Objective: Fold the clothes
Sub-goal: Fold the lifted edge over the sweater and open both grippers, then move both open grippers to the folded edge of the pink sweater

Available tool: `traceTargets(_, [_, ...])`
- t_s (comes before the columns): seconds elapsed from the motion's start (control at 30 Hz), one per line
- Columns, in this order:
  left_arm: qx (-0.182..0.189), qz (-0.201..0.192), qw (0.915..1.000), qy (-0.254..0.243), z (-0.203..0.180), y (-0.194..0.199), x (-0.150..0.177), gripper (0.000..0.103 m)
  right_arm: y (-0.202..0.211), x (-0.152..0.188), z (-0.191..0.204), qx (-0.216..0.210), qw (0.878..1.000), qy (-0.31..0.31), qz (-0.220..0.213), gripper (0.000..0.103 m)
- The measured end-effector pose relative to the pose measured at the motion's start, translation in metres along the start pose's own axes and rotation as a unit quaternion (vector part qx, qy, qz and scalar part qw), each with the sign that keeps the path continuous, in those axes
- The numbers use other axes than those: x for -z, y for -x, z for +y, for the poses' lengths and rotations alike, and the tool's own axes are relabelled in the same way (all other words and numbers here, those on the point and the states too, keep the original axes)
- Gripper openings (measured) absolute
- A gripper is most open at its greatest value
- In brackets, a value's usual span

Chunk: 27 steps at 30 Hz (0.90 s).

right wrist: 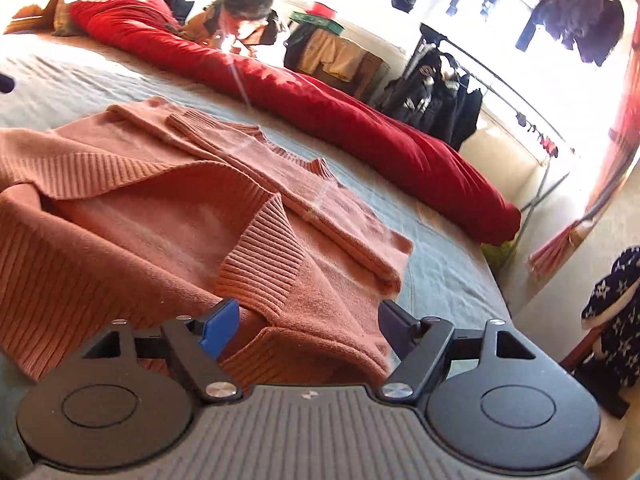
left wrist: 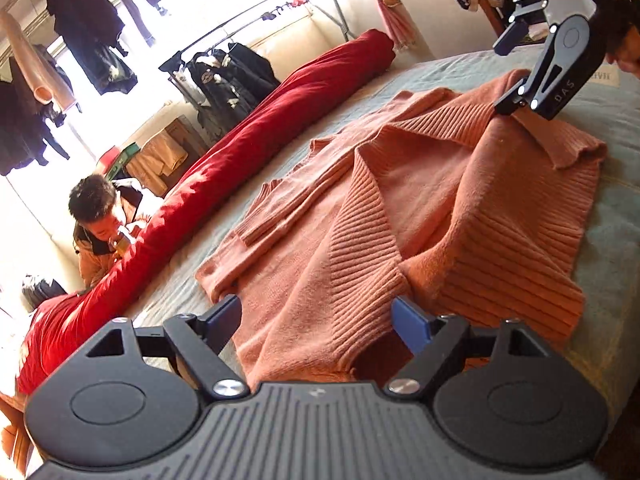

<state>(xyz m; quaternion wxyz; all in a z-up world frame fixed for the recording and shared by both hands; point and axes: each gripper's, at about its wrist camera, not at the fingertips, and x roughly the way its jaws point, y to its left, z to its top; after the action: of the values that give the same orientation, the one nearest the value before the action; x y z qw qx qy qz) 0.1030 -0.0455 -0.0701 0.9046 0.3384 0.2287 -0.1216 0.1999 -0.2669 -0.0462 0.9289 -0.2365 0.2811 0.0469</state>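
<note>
— Two hand-held grippers, both with jaws apart: our left hand-held gripper (left wrist: 318, 320) hovers at the near hem of the orange sweater (left wrist: 400, 208), our right hand-held gripper (right wrist: 308, 322) over a raised fold.

— Sweater lies half-folded on the bed (left wrist: 612, 120). We judge it soft, light, stretchy; pinch the ribbed hem (right wrist: 260, 264).

— Red quilt (right wrist: 340, 120) and a person (right wrist: 248, 12) lie far off, not in our way.

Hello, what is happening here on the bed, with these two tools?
A person is folding an orange knit sweater on a bed with two handheld grippers. The left gripper and the right gripper are both open, fingers low over the sweater's edges. It lies partly folded. Another person sits beyond a red blanket.
</note>
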Motion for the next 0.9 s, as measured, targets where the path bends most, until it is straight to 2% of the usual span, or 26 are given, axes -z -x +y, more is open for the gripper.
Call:
traceTargets(0.1, [-0.011,0.026,0.9995,0.015,-0.003,-0.011,0.008,0.083,-0.022,0.002,0.008,0.018,0.999,-0.019,0.030,0.086])
traceTargets(0.17, [-0.018,0.043,0.9986,0.024,-0.005,-0.017,0.014,0.083,-0.029,0.007,0.019,0.072,0.997,0.011,0.040,0.088])
traceTargets(0.23, [-0.028,0.052,0.9977,0.034,-0.003,-0.017,0.021,0.083,-0.029,0.014,0.022,0.133,0.990,0.024,0.051,0.097])
traceTargets(0.27, [-0.029,0.055,0.9971,0.045,-0.001,-0.017,0.023,0.083,-0.027,0.017,0.020,0.149,0.987,0.025,0.056,0.100])
traceTargets(0.4, [-0.036,0.061,0.9949,0.072,0.003,-0.025,0.022,0.086,-0.012,0.027,0.003,0.171,0.983,0.017,0.070,0.103])
traceTargets(0.53, [-0.079,0.080,0.9916,0.064,0.008,-0.029,0.017,0.086,0.003,0.038,-0.013,0.193,0.978,0.009,0.084,0.103])
traceTargets(0.6, [-0.098,0.093,0.9892,0.057,0.018,-0.018,0.025,0.088,0.010,0.043,-0.021,0.203,0.975,0.004,0.090,0.103])
traceTargets(0.7, [-0.097,0.109,0.9870,0.067,0.036,0.004,0.038,0.091,0.021,0.051,-0.033,0.220,0.970,-0.002,0.101,0.103])
traceTargets(0.83, [-0.064,0.121,0.9869,0.084,0.046,0.025,0.047,0.093,0.044,0.071,-0.059,0.191,0.973,-0.018,0.129,0.103])
traceTargets(0.9, [-0.062,0.126,0.9873,0.074,0.045,0.031,0.047,0.093,0.047,0.079,-0.068,0.152,0.976,-0.037,0.152,0.103])
